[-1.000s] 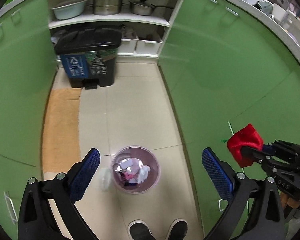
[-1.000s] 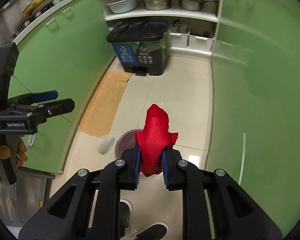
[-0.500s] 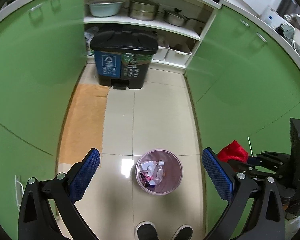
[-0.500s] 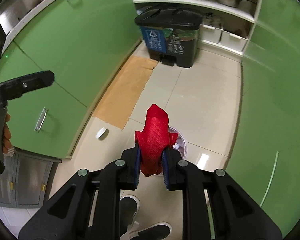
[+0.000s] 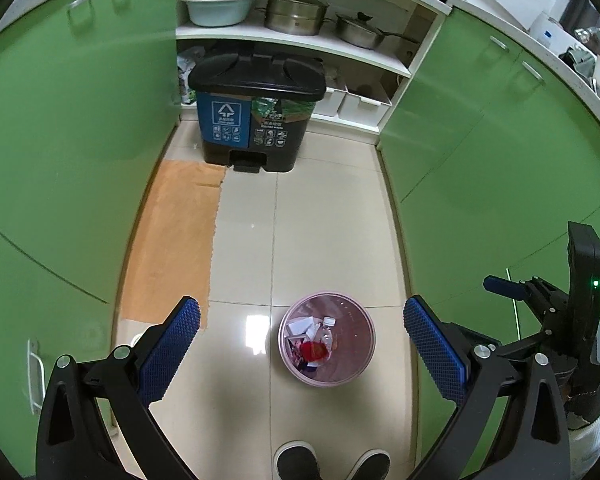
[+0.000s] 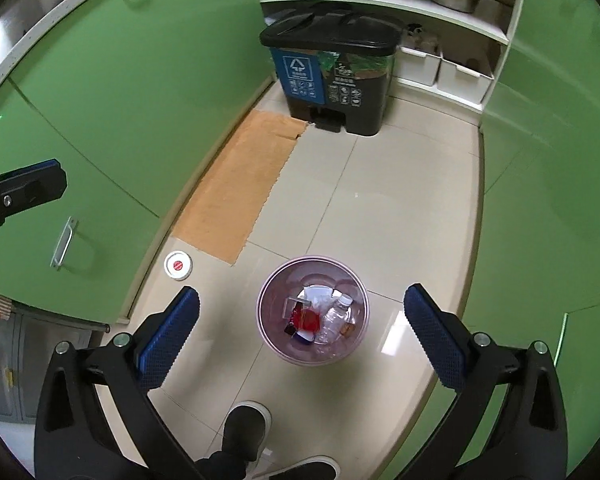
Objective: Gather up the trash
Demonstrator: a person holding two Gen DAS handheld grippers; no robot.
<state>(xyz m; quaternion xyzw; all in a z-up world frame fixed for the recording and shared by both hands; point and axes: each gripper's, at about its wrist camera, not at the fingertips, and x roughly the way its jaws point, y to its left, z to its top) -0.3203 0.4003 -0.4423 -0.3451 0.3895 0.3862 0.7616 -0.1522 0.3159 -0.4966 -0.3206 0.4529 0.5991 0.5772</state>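
- The red cloth (image 6: 309, 319) lay crumpled inside the small pink wastebasket (image 6: 268, 300), among a clear plastic bottle (image 6: 334, 316), white paper scraps (image 6: 316, 293) and a few small dark bits.
- The wastebasket stood on the pale tiled floor (image 6: 380, 216), roughly midway between the two runs of green cabinets (image 6: 112, 92).
- Your right gripper (image 6: 302, 332) hung above the basket, pointing steeply down, and its jaws were opening, already spread wide; nothing sat between the blue pads (image 6: 168, 336).
- Your left gripper (image 5: 302, 350) was also wide apart and held nothing, with the basket showing between its pads in its own view.
- From the left wrist view, your right gripper showed at the right edge, beside the cabinet door, and a white sleeve cuff (image 5: 596, 428) sat below it.
- A small round white lid with a red centre (image 6: 178, 265) lay on the floor near the left cabinet base, apart from the basket.
- A tan floor mat (image 6: 240, 184) ran along the left cabinets, its near corner close to the basket.
- Your dark shoes (image 6: 246, 428) stood just behind the basket.
- At the far end a black two-compartment pedal bin (image 6: 332, 76) stood with lids down, in front of open white shelves holding pots (image 5: 296, 16) and a pale basin (image 5: 220, 10).
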